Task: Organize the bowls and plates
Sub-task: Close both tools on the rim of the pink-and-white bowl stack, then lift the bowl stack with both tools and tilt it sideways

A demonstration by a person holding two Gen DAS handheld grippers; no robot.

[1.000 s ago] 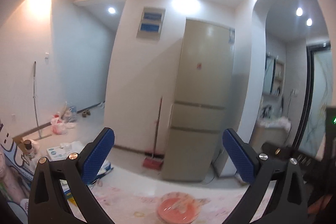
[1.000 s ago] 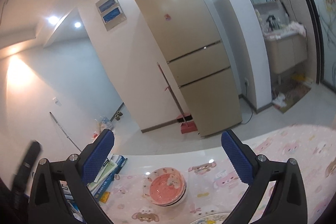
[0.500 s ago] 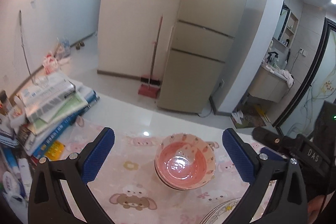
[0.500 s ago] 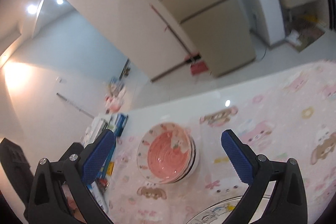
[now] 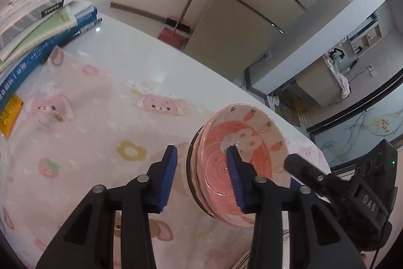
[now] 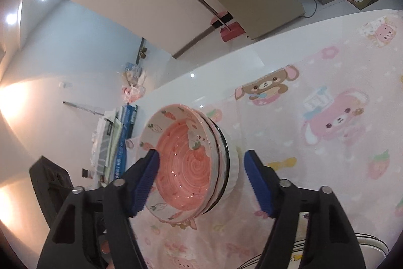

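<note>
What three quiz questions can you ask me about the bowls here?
1. True or false: the bowls are stacked on a cloth with cartoon animals.
2. Inside, the top bowl is mostly: A blue, B pink, C green?
3. Fill in: the long-handled thing leaning by the fridge is a ____.

Key: 1 true; 2 B; 3 broom.

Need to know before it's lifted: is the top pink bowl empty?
Empty: the top pink bowl shows its bare glossy spiral-patterned bottom in both wrist views.
</note>
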